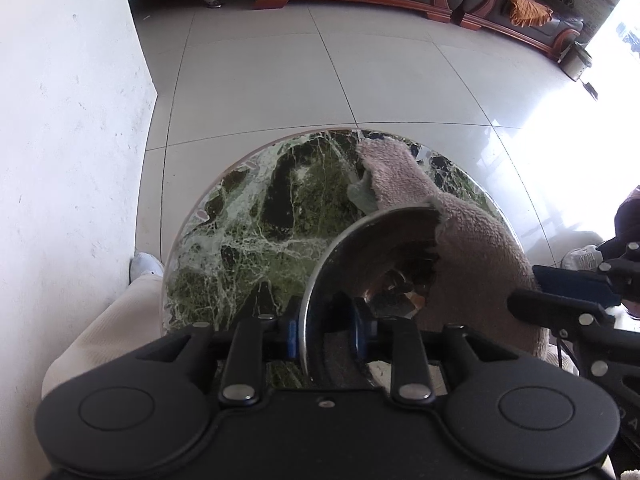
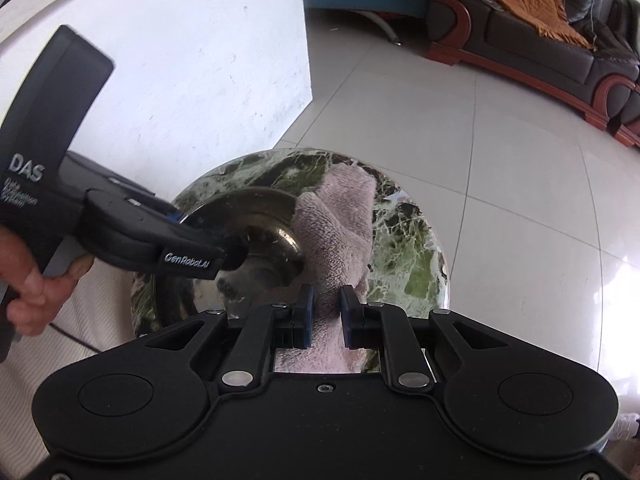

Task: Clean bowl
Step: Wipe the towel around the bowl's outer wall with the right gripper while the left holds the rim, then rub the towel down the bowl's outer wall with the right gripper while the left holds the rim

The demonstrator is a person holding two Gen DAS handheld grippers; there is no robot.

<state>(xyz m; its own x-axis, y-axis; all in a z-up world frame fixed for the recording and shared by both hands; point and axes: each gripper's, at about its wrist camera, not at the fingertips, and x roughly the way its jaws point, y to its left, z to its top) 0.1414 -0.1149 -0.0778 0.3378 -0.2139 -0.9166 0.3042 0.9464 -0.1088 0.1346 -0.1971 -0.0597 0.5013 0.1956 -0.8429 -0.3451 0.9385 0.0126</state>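
Note:
A shiny steel bowl stands tilted on its edge over a round green marble table. My left gripper straddles the near rim, one blue pad outside and one inside, and holds the bowl up. A pinkish-grey cloth drapes over the bowl's right side and onto the table. My right gripper is shut on the cloth's near part, right beside the bowl. The cloth and the left gripper partly hide the bowl's inside.
A white wall rises close on the left. Pale floor tiles surround the small table. A dark sofa with a red wooden frame stands far back. The person's light trousers and shoe sit by the near edge.

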